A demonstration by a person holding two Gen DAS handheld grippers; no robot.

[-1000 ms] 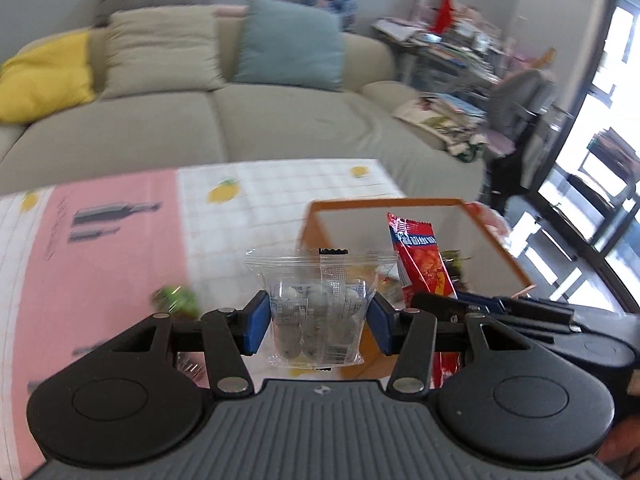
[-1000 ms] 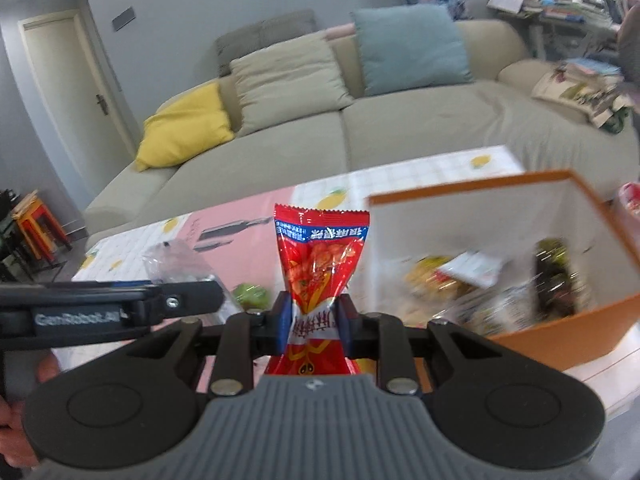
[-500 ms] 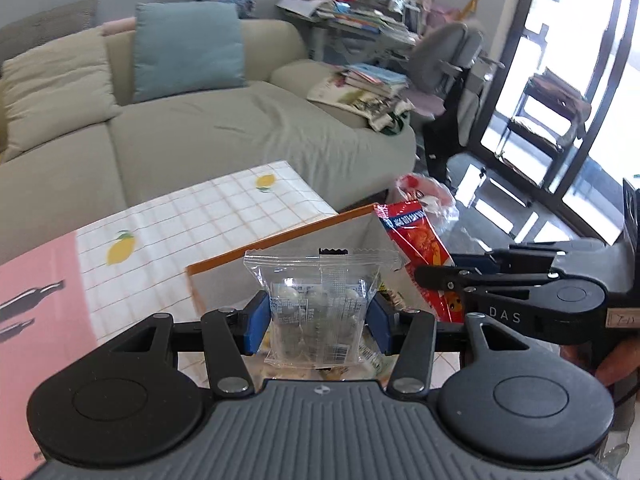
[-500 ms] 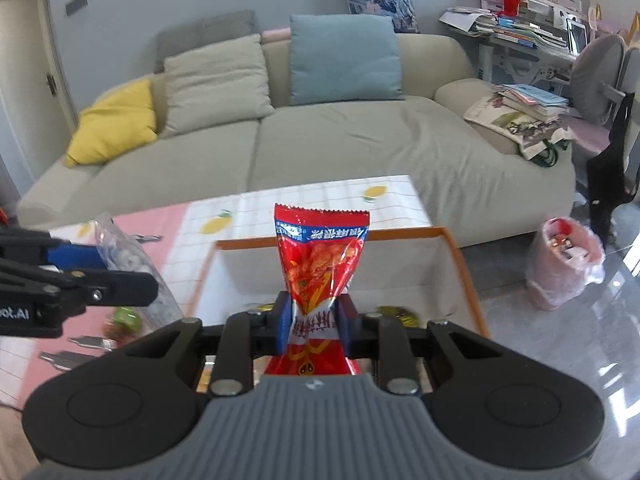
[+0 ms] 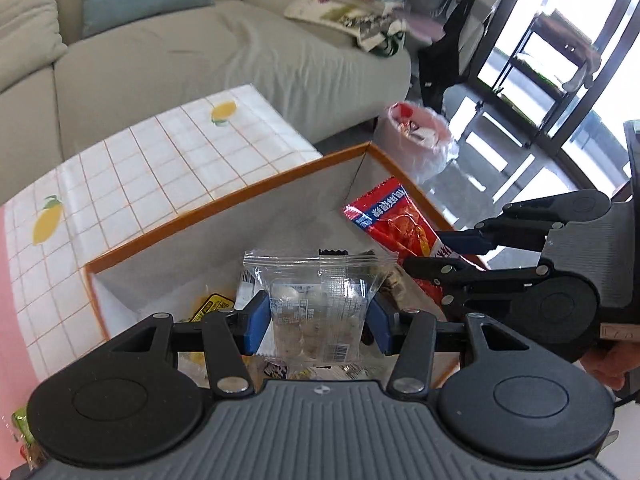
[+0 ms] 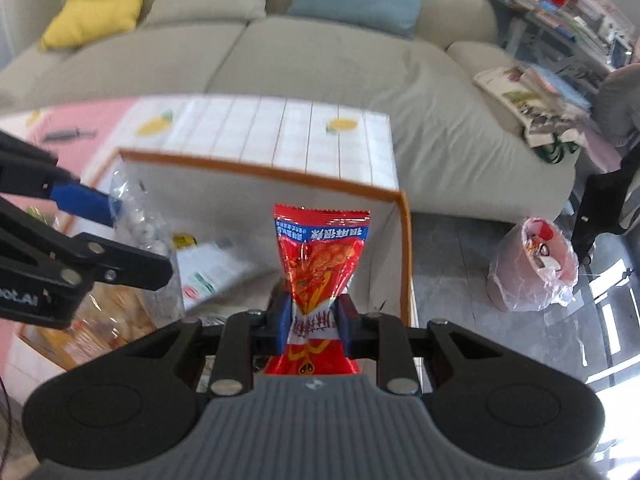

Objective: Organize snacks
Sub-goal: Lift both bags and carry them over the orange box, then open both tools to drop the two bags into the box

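My left hand-held gripper [image 5: 316, 322] is partly open, its blue pads pressed against both sides of a clear bag of small round sweets [image 5: 318, 306], which it holds upright. My right hand-held gripper [image 6: 313, 322] is almost fully closed, pinching a red snack packet [image 6: 320, 256] near its lower end so the packet stands up between the pads. Both grippers tilt downward over an open orange-rimmed box [image 5: 224, 204] with pale inner walls, the clear bag on the left and the red packet on the right, close together but not touching. Loose snack packs [image 6: 208, 268] lie on the box floor below them. The box sits on a desk [image 5: 160, 160] covered with a white gridded cloth printed with lemons, with a pink area further left. Beyond the desk's far edge is a beige sofa [image 6: 320, 60] with blue and yellow cushions. On the floor to the right stands a small bin lined with a plastic bag [image 6: 536, 264].
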